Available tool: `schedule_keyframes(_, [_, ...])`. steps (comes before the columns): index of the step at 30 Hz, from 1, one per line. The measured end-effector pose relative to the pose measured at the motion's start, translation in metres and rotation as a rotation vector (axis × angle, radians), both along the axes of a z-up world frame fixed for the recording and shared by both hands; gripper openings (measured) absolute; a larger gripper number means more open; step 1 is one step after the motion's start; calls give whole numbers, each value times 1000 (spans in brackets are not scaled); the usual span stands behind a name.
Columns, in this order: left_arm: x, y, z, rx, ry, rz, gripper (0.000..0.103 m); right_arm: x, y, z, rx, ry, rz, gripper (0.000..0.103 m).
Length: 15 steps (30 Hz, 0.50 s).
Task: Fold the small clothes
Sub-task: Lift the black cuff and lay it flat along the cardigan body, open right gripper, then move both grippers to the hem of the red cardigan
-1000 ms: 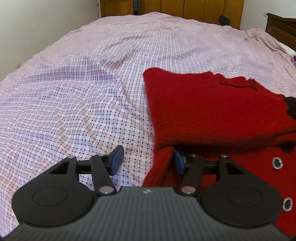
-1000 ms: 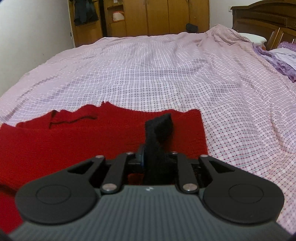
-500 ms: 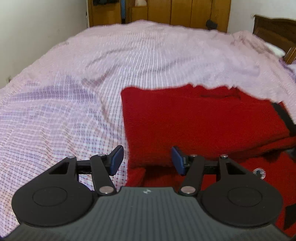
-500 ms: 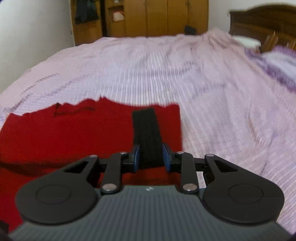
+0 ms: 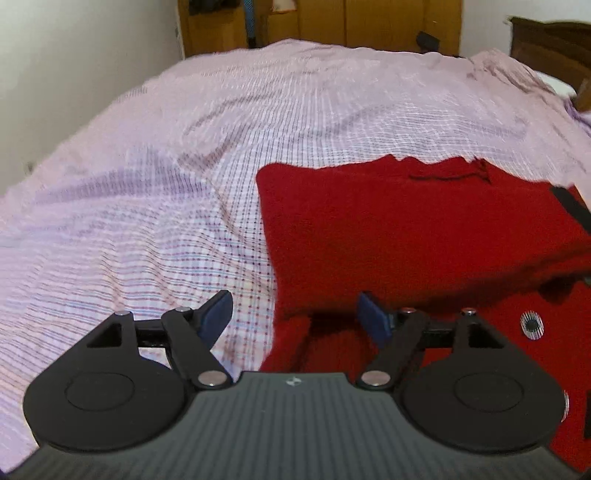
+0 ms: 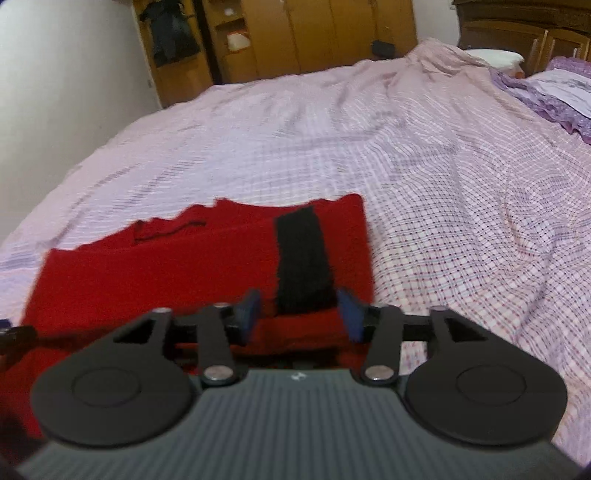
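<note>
- Red garment (image 5: pixel 424 229): fuzzy matt knit, with shiny metal eyelets (image 5: pixel 532 325).
- Checked bedsheet (image 5: pixel 184 192): thin woven cloth.
- Wardrobe (image 6: pixel 314 33) beyond the bedsheet: smooth wood.

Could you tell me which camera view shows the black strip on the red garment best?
The right wrist view: the black strip lies in full length on the folded red garment, just ahead of the open right gripper. The left wrist view catches only a sliver of it at the right edge.

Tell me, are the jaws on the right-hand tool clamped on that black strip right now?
No: the right gripper stands open, its blue pads apart on either side of the black strip of the red garment.
</note>
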<state>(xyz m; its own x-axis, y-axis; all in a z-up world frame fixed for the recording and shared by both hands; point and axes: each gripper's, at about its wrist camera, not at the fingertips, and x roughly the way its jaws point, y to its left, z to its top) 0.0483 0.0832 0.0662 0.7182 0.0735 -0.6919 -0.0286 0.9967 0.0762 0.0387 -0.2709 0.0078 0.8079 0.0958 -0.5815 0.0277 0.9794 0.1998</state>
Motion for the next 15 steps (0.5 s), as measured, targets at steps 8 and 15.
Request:
schedule_keyframes(8, [-73,-9,18,2,-21,-52,79,-79,22,15,5,-13,173,60])
schedule_keyframes(15, [-125,-13,16,-30,0,-81,79,-136,29,10,-27,24,269,60])
